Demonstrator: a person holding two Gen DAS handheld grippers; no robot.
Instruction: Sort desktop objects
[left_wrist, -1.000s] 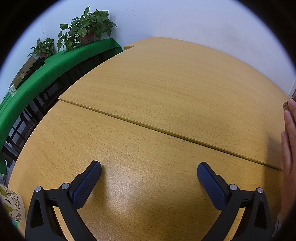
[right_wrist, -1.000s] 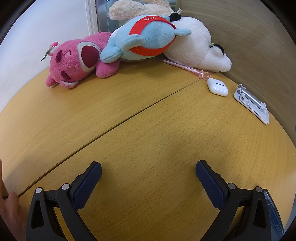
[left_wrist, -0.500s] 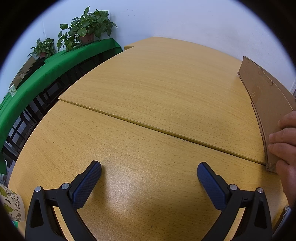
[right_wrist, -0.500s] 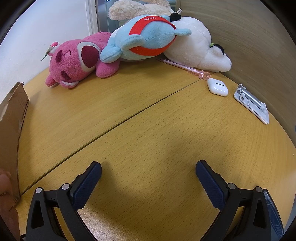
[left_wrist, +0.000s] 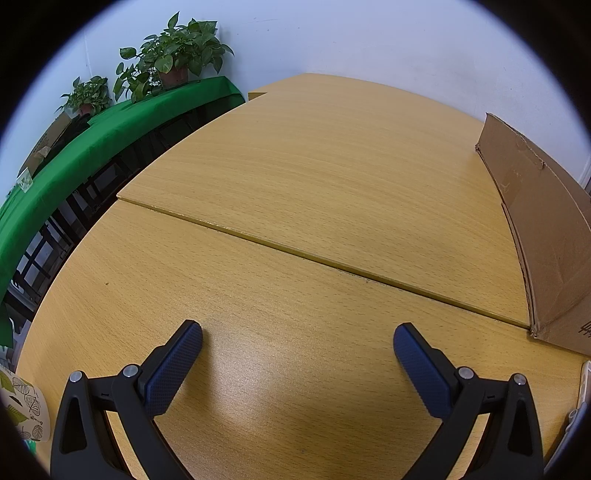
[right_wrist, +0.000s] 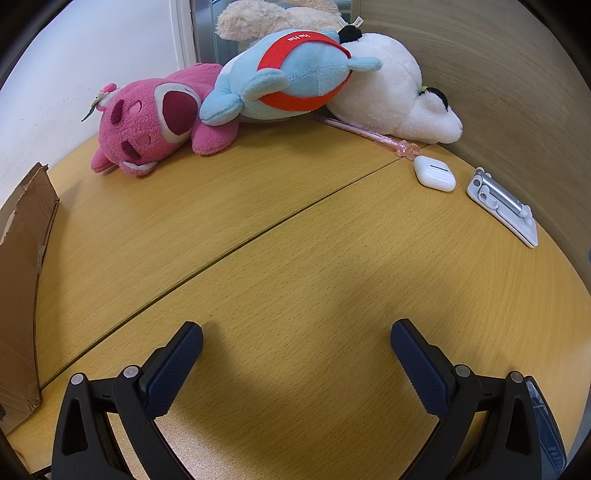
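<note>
Across the wooden worktop (right_wrist: 295, 240) nothing is sorted yet. At the left edge of the frame stands the cardboard box (right_wrist: 18, 277); along the upper frame lie the white plush (right_wrist: 399, 92), blue plush (right_wrist: 291, 77) and pink bear (right_wrist: 155, 122); at right, the phone stand (right_wrist: 502, 206), earbud case (right_wrist: 434, 173) and pink pen (right_wrist: 369, 136). Left gripper (left_wrist: 297, 347) and right gripper (right_wrist: 297, 345) hover with jaws spread wide, empty. Best to approach one plush squarely, pinching its body.

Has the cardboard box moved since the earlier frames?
Yes. The cardboard box slid in from the right, across the table seam; the hand is gone.
</note>
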